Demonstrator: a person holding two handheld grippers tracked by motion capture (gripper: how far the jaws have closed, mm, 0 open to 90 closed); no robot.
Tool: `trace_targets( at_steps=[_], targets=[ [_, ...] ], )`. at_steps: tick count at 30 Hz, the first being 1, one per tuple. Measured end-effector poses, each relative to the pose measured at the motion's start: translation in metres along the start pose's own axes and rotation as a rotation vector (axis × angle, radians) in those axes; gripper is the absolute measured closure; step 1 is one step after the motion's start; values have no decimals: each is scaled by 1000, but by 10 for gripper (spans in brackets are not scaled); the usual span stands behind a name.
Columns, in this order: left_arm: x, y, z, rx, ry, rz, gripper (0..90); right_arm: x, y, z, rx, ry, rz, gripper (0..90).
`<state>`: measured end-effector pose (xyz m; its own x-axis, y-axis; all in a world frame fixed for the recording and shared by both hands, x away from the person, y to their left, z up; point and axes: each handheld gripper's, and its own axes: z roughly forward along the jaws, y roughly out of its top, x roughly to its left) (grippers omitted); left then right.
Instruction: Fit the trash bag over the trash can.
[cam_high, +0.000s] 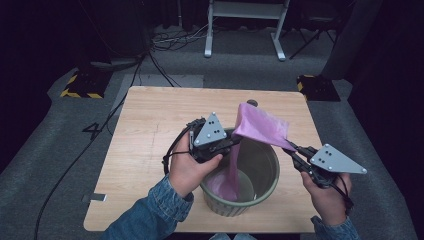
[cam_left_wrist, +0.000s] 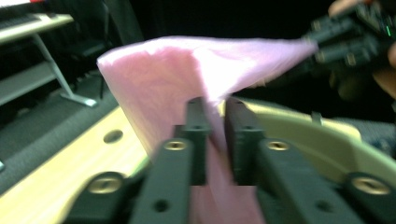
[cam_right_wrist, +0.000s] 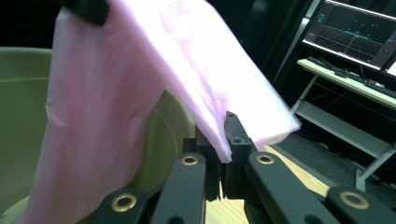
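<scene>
Both grippers' fingers pinch the pink bag (cam_high: 260, 125) over the bucket (cam_high: 267, 172).

Pink bag (cam_high: 260, 125): thin plastic film, translucent, faint sheen, soft creases.
Bin (cam_high: 267, 172): olive-green moulded plastic, smooth walls, dull gloss at rim.
Table (cam_high: 155, 125): light wood-grain top, matt, smooth.
Left gripper (cam_high: 234, 141): jaws matt black plastic, brass-coloured screw inserts; grey top plate flat, metal-looking, satin.
Right gripper (cam_high: 289, 147): same matt black jaws, same grey plate.
Sleeve (cam_high: 150, 215): blue denim cloth, coarse weave.
Floor (cam_high: 60, 150): grey carpet, rough nap.
Frame (cam_high: 245, 20) behind table: white-painted metal, smooth.
</scene>
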<state>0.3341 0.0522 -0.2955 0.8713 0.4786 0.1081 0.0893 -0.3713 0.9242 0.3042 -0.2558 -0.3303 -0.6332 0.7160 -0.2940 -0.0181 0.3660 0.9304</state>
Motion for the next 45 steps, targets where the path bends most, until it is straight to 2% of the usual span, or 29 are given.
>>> trace_targets(
  at_steps=[1,2,4,5,9,10,11,12,13,14,15,16,17,18,19,20,24,29,31,32,33,37,39,41,42,45],
  targets=[
    [-3,-4,0,47,-6,27,896,-4,-1,-2,-8,-4,21,888],
    [-3,-4,0,47,-6,27,898,-4,-1,-2,-8,-4,21,888],
    [-7,-7,0,91,-5,64,900,-8,0,-6,-31,-14,35,891],
    [-10,-10,0,123,-25,90,900,-9,1,-8,-40,-21,36,892],
    [-10,-13,1,153,-58,87,900,-12,8,-12,-78,-23,46,895],
    [-9,-14,2,165,-65,88,900,-11,15,-13,-102,-21,39,897],
    [-9,-17,3,183,-87,70,900,-10,20,-13,-113,-23,32,898],
    [-9,-17,3,183,-87,70,895,-8,24,-13,-125,-22,25,898],
    [-8,-19,3,179,-98,54,831,-7,28,-13,-134,-18,20,898],
    [-7,-20,2,150,-108,35,710,-6,31,-13,-141,-14,11,899],
    [-6,-20,1,109,-115,41,568,-5,34,-12,-145,-11,3,899],
    [-6,-20,1,109,-115,41,457,-4,36,-11,-145,-6,-5,899],
    [-5,-19,-2,54,-134,48,389,-3,38,-10,-144,-1,-14,898],
    [-3,-15,-9,-7,-144,34,346,-2,39,-9,-141,-3,-21,898],
    [-3,-15,-9,-7,-144,34,307,-1,39,-7,-137,-2,-27,898],
    [-2,-11,-13,-32,-125,48,283,0,39,-6,-131,1,-30,898],
    [-3,1,-24,-82,-106,60,278,3,38,-2,-125,13,-27,897],
    [-1,4,-32,-118,-102,43,277,0,36,-3,-114,4,-27,897],
    [2,5,-40,-140,-74,30,278,-3,34,-6,-108,-8,-22,896],
    [2,5,-40,-140,-74,30,284,-4,33,-7,-109,-12,-19,896],
    [3,7,-41,-152,-51,35,305,-5,32,-9,-108,-12,-17,895],
    [1,12,-36,-150,-45,46,375,0,32,-7,-106,9,-31,893],
    [-1,14,-28,-137,-59,67,395,6,33,-4,-103,31,-46,891],
    [0,13,-20,-121,-63,65,430,13,35,-1,-116,60,-52,888],
    [0,9,-12,-95,-73,60,442,14,36,-1,-123,69,-54,887],
    [0,4,-5,-76,-87,54,454,17,39,0,-136,86,-53,885]
  ],
)
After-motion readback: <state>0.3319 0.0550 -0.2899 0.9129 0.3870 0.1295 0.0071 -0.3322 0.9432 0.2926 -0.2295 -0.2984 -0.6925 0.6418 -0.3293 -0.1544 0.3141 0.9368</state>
